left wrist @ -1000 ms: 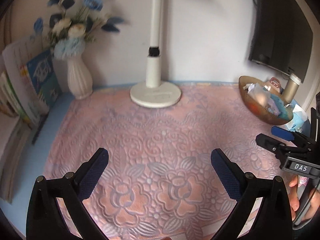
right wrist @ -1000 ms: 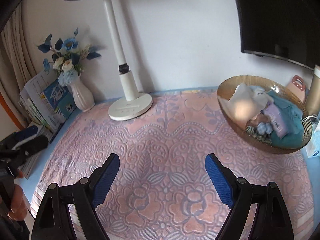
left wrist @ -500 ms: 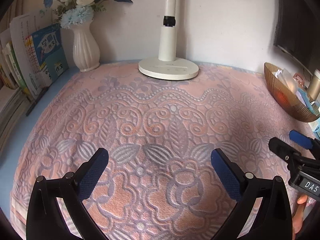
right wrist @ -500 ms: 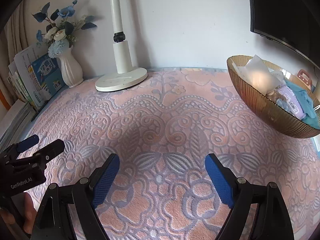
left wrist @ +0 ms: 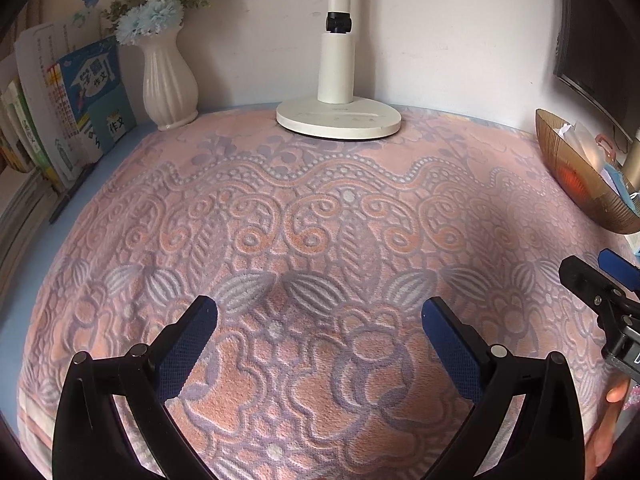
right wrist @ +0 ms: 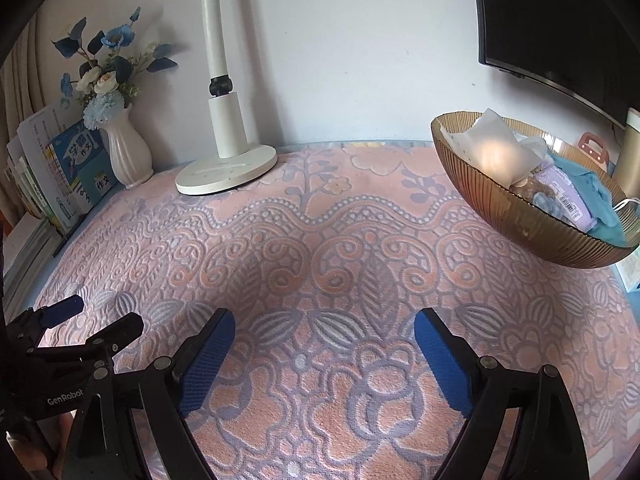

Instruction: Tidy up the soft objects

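Note:
A ribbed amber glass bowl stands at the right on a pink and lilac patterned cloth. It holds several soft things: a white cloth, a lilac packet and a teal cloth. The bowl also shows at the right edge of the left wrist view. My left gripper is open and empty low over the cloth. My right gripper is open and empty, also low over the cloth, with the bowl up to its right. Each gripper shows at the edge of the other's view.
A white lamp base stands at the back centre. A white vase of blue flowers and leaning books are at the back left. A dark monitor hangs at the upper right. A gold bottle stands behind the bowl.
Both grippers have dropped lower and closer to the cloth, so the lamp, vase and bowl now sit higher in the views. Both stay open and empty.

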Demonstrator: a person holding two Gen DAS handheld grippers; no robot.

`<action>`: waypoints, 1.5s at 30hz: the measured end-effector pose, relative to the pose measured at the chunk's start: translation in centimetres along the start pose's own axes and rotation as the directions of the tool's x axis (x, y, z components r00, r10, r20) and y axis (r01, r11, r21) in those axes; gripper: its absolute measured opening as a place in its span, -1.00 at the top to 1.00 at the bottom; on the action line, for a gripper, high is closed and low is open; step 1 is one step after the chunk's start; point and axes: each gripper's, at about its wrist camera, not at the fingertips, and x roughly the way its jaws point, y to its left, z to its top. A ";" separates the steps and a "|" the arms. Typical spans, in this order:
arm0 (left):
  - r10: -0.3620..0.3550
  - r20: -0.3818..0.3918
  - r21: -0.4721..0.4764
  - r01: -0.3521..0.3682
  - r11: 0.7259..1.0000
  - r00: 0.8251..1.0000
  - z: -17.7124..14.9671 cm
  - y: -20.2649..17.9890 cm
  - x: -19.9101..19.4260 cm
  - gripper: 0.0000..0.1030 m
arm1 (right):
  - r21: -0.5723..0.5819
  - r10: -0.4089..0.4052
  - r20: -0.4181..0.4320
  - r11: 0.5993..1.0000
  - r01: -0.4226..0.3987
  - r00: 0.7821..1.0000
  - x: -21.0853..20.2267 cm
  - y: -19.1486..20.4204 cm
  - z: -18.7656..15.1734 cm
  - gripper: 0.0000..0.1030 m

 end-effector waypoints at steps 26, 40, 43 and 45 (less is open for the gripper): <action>-0.018 -0.014 -0.011 0.018 1.000 1.000 0.2 0.4 0.3 -0.98 | -0.039 -0.019 -0.016 0.999 0.019 1.000 0.4 0.8 -0.3 -0.91; -0.023 -0.018 -0.011 0.023 1.000 1.000 0.2 0.4 0.5 -0.98 | -0.043 -0.020 -0.020 0.999 0.019 1.000 0.4 0.9 -0.4 -0.91; -0.023 -0.018 -0.011 0.023 1.000 1.000 0.2 0.4 0.4 -0.98 | -0.043 -0.020 -0.021 0.999 0.019 1.000 0.4 1.0 -0.3 -0.91; -0.023 -0.020 -0.012 0.023 1.000 1.000 0.1 0.4 0.5 -0.98 | -0.043 -0.021 -0.021 0.999 0.020 1.000 0.4 1.0 -0.4 -0.91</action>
